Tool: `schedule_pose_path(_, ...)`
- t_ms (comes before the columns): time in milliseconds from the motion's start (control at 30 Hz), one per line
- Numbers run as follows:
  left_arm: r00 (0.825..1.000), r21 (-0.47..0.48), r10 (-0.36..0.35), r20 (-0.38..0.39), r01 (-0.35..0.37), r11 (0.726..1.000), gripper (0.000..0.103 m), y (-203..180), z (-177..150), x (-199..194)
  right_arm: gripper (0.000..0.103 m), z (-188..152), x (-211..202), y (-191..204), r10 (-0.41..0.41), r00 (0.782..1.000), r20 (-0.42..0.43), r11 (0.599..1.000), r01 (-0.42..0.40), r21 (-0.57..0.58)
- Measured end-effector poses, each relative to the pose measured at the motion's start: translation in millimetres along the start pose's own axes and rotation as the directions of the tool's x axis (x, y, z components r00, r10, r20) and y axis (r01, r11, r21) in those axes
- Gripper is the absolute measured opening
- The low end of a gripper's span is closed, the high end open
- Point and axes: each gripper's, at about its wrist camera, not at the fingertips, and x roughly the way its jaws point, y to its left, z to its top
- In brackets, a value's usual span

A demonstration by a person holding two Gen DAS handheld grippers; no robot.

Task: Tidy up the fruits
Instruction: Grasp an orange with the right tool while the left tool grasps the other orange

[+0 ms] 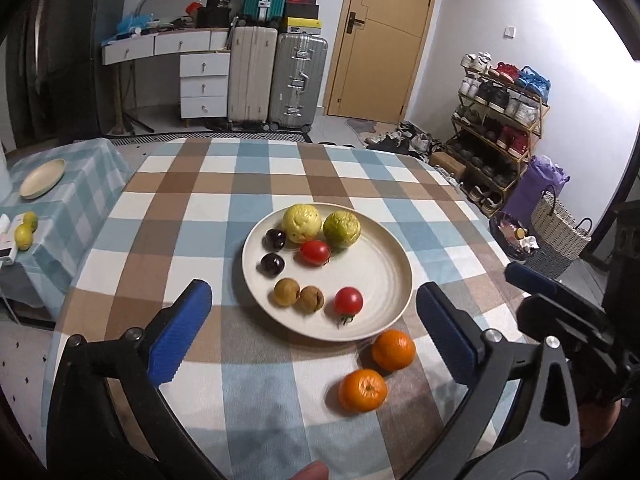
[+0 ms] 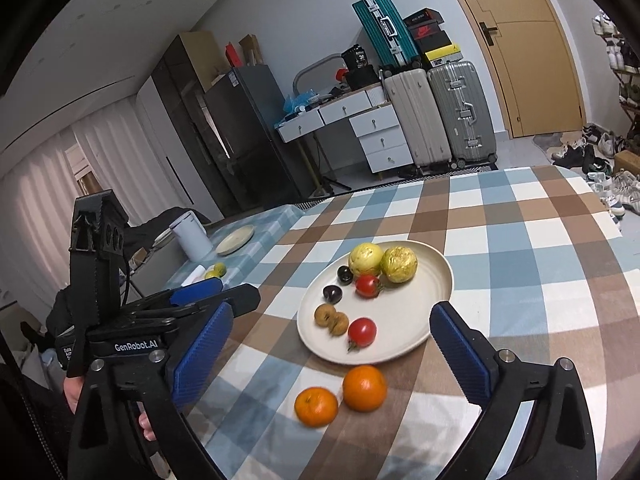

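Two oranges lie off the plate [image 1: 394, 258], on the bench [image 1: 248, 184] just beside its near rim.

Both the left claw [image 1: 314, 334] and the right claw [image 2: 332, 354] stand wide open and empty above them. The likely step is lifting the nearer orange [image 1: 363, 390]: straddle it squarely, close gently, avoid nudging the second orange [image 1: 393, 350] just beside it, then set it on the plate's bare right side.

"GenRobot.AI" is printed on the left gripper [image 2: 200, 300] body.
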Motion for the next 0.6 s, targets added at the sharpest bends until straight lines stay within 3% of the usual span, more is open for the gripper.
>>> schedule_pose_path(300, 1.0, -0.024, 0.009, -0.008, -0.009, 1.0, 0.102, 3, -41, -11, 0.103, -24, -16, 10, -0.037, 0.999, -0.005, 0.999, 0.037, -0.021)
schedule_pose_path(600, 0.997, -0.065, 0.004, -0.073, -0.009, 0.998, 0.102, 17, -77, 2, 0.103, -52, -1, 1, -0.07, 0.993, -0.095, 0.997, 0.072, 0.015)
